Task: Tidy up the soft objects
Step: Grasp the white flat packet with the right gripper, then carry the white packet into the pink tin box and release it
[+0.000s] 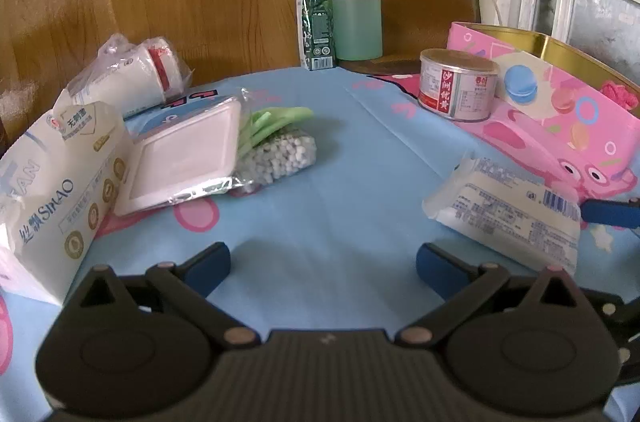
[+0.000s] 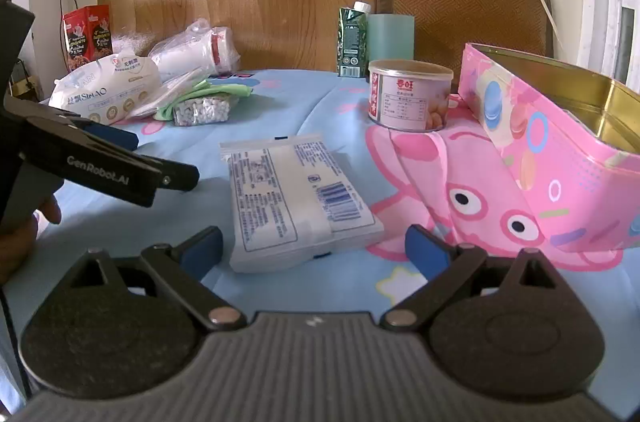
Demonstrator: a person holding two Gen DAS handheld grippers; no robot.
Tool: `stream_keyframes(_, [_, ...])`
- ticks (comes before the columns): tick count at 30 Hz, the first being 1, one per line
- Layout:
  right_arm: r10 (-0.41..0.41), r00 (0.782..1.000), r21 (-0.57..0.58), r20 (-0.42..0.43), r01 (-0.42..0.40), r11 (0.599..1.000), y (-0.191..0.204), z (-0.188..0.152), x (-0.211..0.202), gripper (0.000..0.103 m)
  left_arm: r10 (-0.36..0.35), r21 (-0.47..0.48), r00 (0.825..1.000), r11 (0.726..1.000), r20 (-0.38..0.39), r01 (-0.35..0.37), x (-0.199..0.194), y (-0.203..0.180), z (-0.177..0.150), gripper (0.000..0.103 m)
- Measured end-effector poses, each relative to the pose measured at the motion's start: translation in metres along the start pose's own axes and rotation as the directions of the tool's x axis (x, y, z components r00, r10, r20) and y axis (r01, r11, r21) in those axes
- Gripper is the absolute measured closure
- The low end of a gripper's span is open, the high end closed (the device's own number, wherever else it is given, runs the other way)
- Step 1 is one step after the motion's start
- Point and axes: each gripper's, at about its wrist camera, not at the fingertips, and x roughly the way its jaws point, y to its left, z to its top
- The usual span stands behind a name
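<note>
A white soft pack with a barcode (image 2: 300, 198) lies flat on the blue tablecloth, just ahead of my right gripper (image 2: 314, 250), which is open and empty with its blue pads on either side of the pack's near end. The pack also shows in the left wrist view (image 1: 508, 210). My left gripper (image 1: 322, 268) is open and empty over bare cloth. A large Sinao tissue pack (image 1: 60, 198) stands at the left. A pink tin with a gold inside (image 2: 560, 150) stands open at the right.
A white foam tray (image 1: 184, 158), a bag of white pellets (image 1: 280, 154) and a green cloth (image 1: 276, 122) lie left of centre. A bagged stack of cups (image 1: 136, 78), a food can (image 1: 458, 82), a green carton (image 1: 316, 26) and a green cup (image 1: 358, 28) stand further back.
</note>
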Motion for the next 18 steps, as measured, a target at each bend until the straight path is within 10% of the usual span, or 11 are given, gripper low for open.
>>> stream_keyframes(13, [0.010,1.000,-0.005,0.001,-0.010,1.000,-0.002,0.000,0.001,0.008,-0.102,-0.115,0.995,0.988,-0.004,0.100,-0.010,0.010,0.005,0.000])
stream_keyframes(18, [0.009,1.000,-0.014,0.010,-0.009,1.000,0.004,0.000,-0.002,0.025,-0.388,-0.238,0.922,0.895,0.002,0.377,-0.020,0.001,0.011,0.001])
